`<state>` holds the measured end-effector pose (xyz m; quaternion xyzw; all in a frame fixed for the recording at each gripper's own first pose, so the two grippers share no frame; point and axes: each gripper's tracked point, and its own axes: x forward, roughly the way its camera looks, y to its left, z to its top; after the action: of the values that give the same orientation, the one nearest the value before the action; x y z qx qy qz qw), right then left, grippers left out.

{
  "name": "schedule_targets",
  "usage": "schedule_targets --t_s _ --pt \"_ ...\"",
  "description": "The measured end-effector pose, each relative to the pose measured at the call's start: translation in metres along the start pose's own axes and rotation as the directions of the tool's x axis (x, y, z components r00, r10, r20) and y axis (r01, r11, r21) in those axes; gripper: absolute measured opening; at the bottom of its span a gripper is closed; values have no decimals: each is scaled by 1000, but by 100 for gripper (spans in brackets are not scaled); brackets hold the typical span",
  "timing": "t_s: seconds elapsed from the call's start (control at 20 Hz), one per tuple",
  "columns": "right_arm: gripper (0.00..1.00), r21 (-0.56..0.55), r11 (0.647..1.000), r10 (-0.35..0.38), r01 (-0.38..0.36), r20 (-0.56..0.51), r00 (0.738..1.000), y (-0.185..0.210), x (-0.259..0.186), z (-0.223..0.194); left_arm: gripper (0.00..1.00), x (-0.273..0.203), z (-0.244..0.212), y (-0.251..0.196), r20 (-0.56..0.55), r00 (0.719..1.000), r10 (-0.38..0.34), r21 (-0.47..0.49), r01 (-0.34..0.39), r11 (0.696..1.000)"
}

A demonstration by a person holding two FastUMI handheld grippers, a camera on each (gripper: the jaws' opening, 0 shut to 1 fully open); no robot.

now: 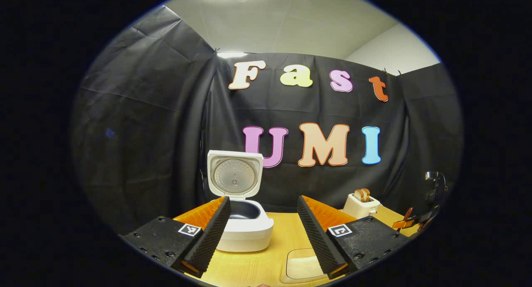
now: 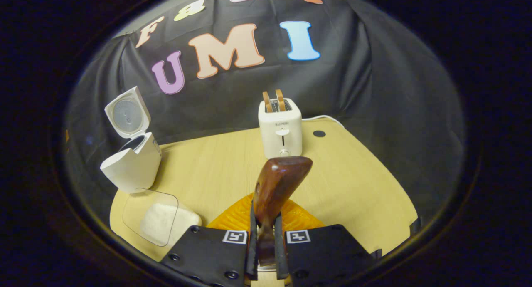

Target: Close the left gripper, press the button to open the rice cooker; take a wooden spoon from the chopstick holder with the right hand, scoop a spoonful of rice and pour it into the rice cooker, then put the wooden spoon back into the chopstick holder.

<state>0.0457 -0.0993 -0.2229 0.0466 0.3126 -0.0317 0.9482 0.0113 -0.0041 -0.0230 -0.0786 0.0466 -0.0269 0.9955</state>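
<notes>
The white rice cooker stands with its lid raised and the dark inner pot showing. My left gripper is open, just in front of the cooker, with nothing between its fingers. In the right gripper view the open rice cooker is at the left. My right gripper is shut on the handle of a dark wooden spoon, whose bowl points up and forward above the table. A clear box of white rice lies near the cooker; the rice box also lies under my left gripper's right finger.
A white toaster with two slices of bread stands at the back of the light wooden table, and the toaster shows right of my left gripper. The other gripper appears at the far right edge. A white cord runs behind the toaster.
</notes>
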Motion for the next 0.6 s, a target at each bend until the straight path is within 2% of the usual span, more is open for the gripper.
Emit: schedule_targets --t_s 0.25,0.6 --pt "20 -18 1000 10 -8 91 996 14 -26 38 95 -6 2 7 12 1000 -7 -26 7 1000" --pt "19 -44 995 98 -92 161 982 76 -50 66 95 -19 -2 28 6 1000 -3 -25 3 1000"
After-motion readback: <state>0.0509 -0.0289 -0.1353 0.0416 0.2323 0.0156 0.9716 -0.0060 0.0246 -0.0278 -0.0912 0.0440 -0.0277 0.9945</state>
